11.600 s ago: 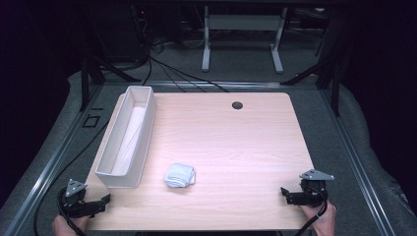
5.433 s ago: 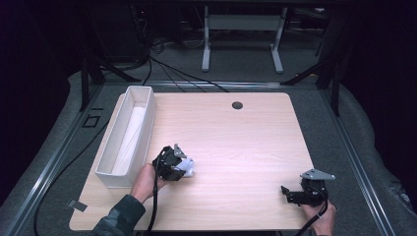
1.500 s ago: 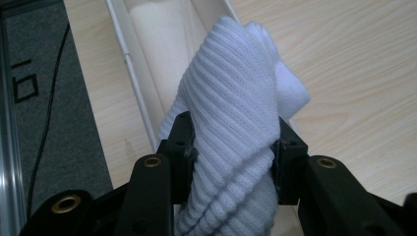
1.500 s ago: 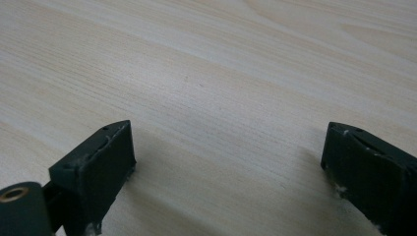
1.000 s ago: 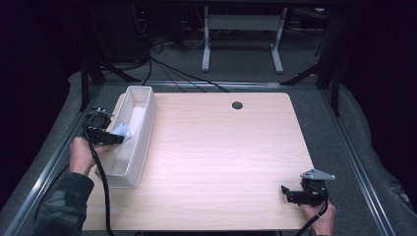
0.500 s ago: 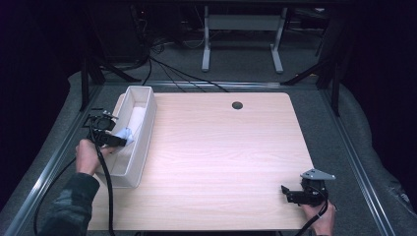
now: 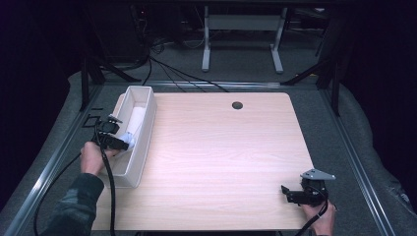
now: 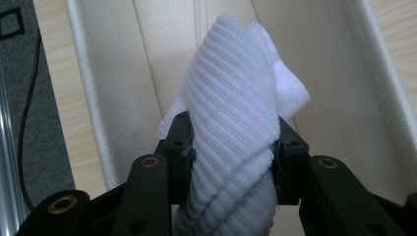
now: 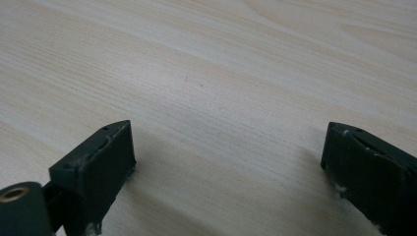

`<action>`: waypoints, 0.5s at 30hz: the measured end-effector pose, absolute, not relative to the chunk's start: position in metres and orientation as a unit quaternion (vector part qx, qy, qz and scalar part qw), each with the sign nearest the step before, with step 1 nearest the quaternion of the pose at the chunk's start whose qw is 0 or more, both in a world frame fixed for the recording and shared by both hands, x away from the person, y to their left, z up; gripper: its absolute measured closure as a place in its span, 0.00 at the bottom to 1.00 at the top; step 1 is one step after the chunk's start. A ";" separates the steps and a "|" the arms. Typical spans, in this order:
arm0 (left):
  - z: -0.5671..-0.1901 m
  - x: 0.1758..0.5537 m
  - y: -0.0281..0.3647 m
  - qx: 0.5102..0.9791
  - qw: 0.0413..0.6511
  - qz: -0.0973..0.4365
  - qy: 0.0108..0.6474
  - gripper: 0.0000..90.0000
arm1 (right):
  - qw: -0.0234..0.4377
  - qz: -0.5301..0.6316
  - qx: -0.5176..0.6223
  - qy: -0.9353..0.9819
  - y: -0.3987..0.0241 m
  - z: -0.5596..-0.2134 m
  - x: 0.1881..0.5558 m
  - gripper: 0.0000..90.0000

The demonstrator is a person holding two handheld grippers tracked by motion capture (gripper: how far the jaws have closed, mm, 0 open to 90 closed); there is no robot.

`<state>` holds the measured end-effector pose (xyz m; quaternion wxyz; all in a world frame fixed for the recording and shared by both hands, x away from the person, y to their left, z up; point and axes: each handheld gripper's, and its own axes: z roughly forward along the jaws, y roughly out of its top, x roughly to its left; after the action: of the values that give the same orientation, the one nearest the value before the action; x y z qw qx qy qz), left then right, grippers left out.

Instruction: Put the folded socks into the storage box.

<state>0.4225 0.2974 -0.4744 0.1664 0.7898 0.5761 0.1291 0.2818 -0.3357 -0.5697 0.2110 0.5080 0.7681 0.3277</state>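
holding a white ribbed knit cloth [image 8: 231, 123] inside the long white rectangular plastic bin [image 7: 147, 105].
the left gripper [image 7: 124, 141] has both black jaws clamped on the bundled cloth, poised over the bin's floor at the left edge of the pale wooden table [image 7: 221, 147]. the right gripper [image 9: 228, 167] sits near the table's front right corner, jaws wide apart with bare wood between them.
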 end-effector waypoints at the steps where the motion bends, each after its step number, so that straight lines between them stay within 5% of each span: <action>1: -0.475 0.423 0.298 0.791 0.164 0.128 0.575 0.67 | 0.209 0.328 0.508 0.768 -0.336 -0.570 0.282 0.06; 15: -0.486 0.428 0.291 0.796 0.135 0.118 0.578 0.66 | 0.209 0.329 0.508 0.768 -0.336 -0.570 0.282 0.06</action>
<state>0.4282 0.2906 -0.4864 0.1348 0.7959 0.5784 0.1176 0.2818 -0.3358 -0.5697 0.2093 0.5077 0.7684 0.3285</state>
